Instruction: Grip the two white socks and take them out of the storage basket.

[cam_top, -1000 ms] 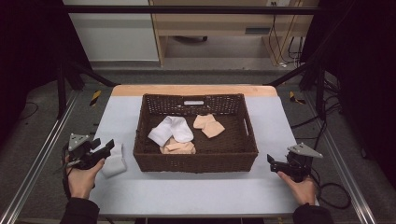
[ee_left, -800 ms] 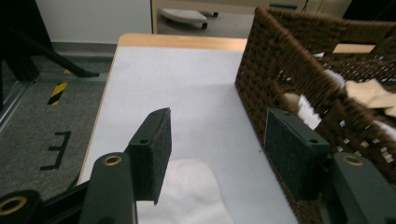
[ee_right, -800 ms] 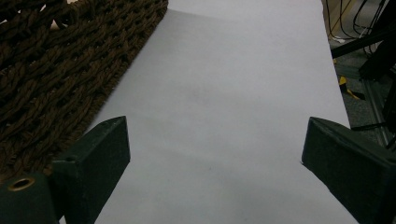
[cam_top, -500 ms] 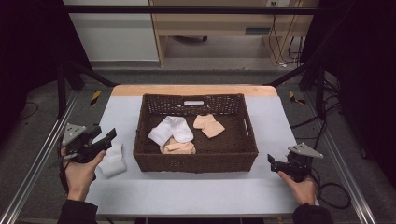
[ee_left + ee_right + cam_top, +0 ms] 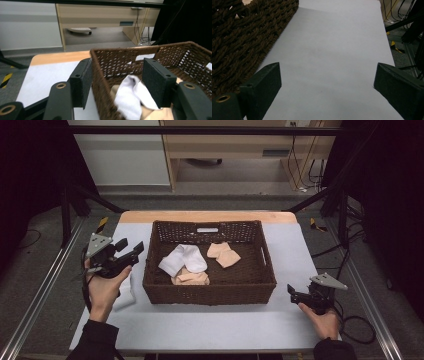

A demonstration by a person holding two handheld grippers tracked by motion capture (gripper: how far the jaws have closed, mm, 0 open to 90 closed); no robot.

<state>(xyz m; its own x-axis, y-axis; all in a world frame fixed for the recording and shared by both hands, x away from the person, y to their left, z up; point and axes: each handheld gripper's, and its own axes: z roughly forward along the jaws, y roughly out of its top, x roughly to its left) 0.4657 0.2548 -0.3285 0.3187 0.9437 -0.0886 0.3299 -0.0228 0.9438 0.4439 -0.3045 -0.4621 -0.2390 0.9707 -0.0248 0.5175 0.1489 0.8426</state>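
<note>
The left tool (image 5: 131, 254) hangs raised just beside the left wall of the basket (image 5: 150, 270), its jaws apart and holding nothing. In the left gripper view the jaws straddle that wall: one pad (image 5: 82, 81) outside over the worktop (image 5: 47, 75), the other inside above the white sock (image 5: 130, 93). That suggests the tool is lined up to go in over the rim for the socks, or has just cleared it; which, I cannot tell.

One white sock (image 5: 125, 292) lies on the worktop below and behind the left tool, partly under the hand (image 5: 102, 287). It sits outside the basket, apart from the wall, so the work in hand seems to be moving socks between basket and worktop one at a time.

Ahead of the left tool, inside the basket, lie the white pair (image 5: 182, 260), a tan sock (image 5: 190, 279) against the near wall, and another tan one (image 5: 224, 255) farther off toward the right wall. They lie loose and overlapping, so a pinch from above on a raised fold would likely lift one alone.

The right tool (image 5: 295, 292) rests low on the worktop, off the basket's near right corner, jaws wide and empty. In the right gripper view, bare worktop lies between the jaws and the basket wall (image 5: 239, 37) is beside the left jaw. It seems parked out of the way while the left works.
</note>
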